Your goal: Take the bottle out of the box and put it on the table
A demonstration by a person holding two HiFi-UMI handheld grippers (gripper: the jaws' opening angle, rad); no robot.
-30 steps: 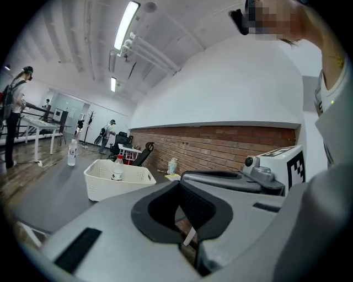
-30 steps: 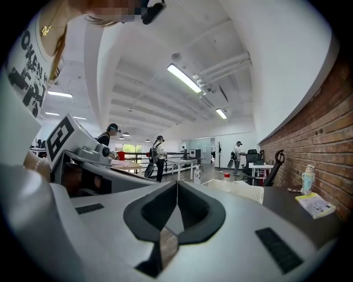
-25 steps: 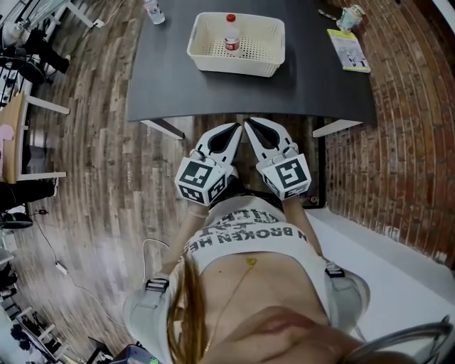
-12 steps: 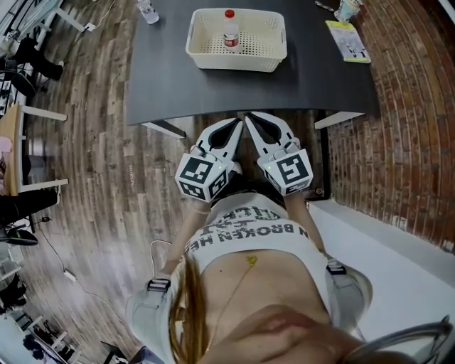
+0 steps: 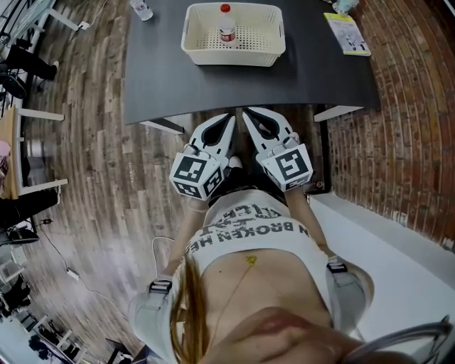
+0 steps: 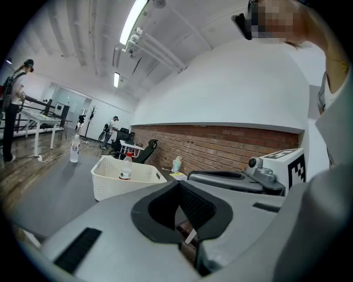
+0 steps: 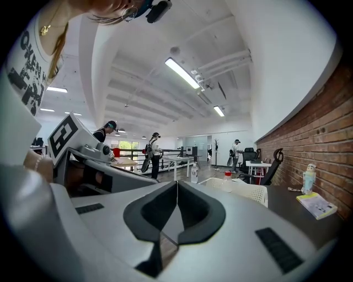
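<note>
A white perforated basket point(image 5: 234, 44) stands at the far middle of the dark table point(image 5: 163, 71). A small clear bottle with a red cap point(image 5: 227, 23) stands upright inside it. My left gripper point(image 5: 229, 119) and right gripper point(image 5: 247, 114) are side by side just short of the table's near edge, well away from the basket. Both point toward it, shut with nothing in them. The left gripper view shows its shut gripper point(image 6: 177, 184) with the basket point(image 6: 118, 179) and bottle point(image 6: 126, 167) ahead at left. The right gripper view shows its shut gripper point(image 7: 177, 184) and the bottle point(image 7: 226, 180) ahead at right.
A second clear bottle point(image 5: 141, 8) stands at the table's far left corner. A yellow-green booklet point(image 5: 347, 34) lies at the far right. A brick wall point(image 5: 405, 106) runs along the right of the table. Other desks and people are off to the left.
Both grippers have edged a little forward toward the table's near edge, still side by side and shut. The basket and bottle have not moved on the table.
</note>
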